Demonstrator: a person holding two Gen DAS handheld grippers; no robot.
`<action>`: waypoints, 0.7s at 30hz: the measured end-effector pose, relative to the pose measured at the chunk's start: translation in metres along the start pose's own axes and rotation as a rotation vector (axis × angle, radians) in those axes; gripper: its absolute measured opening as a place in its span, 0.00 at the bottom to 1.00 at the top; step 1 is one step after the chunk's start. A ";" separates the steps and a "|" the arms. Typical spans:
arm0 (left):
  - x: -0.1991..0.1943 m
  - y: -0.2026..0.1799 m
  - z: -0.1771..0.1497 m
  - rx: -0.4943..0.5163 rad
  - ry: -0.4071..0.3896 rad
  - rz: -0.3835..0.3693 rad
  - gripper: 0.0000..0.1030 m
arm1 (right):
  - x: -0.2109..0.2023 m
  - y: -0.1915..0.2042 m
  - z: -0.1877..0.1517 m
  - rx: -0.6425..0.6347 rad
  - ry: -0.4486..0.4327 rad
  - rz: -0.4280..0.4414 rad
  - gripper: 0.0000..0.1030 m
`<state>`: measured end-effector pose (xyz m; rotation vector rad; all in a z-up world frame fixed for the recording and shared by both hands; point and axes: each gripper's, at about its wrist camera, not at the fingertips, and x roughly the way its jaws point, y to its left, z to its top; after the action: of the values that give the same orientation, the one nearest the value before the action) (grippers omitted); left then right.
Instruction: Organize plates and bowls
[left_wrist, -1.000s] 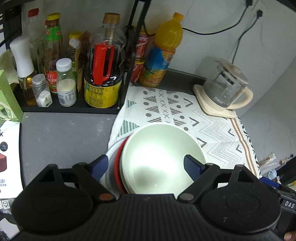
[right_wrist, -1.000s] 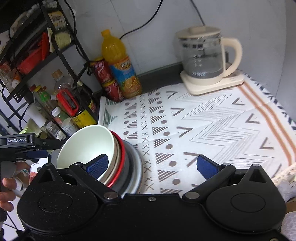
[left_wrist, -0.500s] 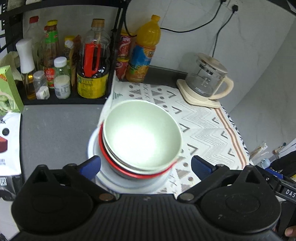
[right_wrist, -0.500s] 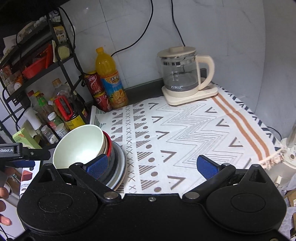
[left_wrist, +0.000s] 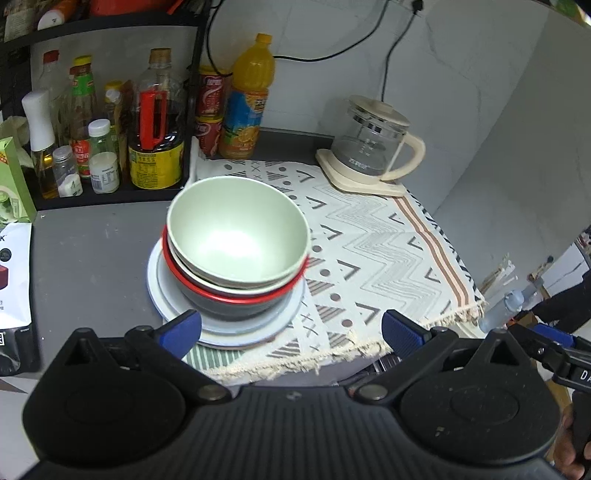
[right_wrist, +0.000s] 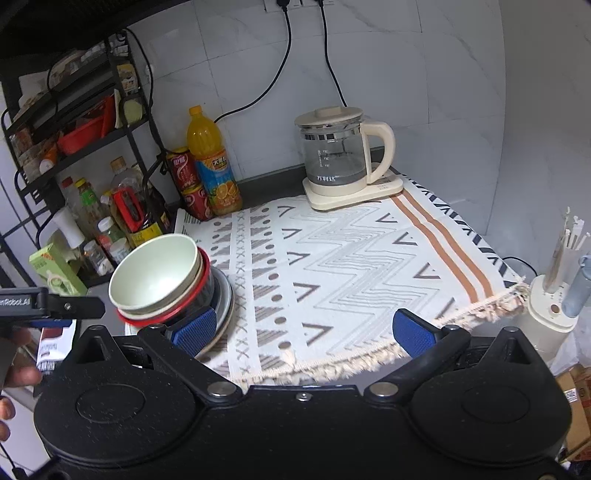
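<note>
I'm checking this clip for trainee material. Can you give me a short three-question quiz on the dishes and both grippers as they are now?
1. True or false: the green bowl sits on top of the stack.
2. What does the stack rest on? A) the kettle base B) a pale plate C) the rack shelf
3. Fill in: the jaws of the left gripper and the right gripper are both ____.

Key: 1 true; 2 B; 3 open, holding nothing.
</note>
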<state>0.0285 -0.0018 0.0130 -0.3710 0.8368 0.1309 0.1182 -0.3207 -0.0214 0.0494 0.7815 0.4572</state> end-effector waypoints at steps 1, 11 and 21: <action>-0.002 -0.003 -0.003 0.001 0.000 -0.002 1.00 | -0.004 0.000 -0.002 -0.001 -0.001 -0.001 1.00; -0.021 -0.024 -0.021 0.047 0.002 0.011 1.00 | -0.034 -0.011 -0.016 0.000 -0.021 0.007 1.00; -0.040 -0.033 -0.026 0.088 -0.009 0.045 1.00 | -0.049 -0.015 -0.021 0.015 -0.027 0.040 1.00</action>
<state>-0.0074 -0.0406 0.0357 -0.2689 0.8391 0.1365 0.0795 -0.3572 -0.0069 0.0846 0.7586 0.4876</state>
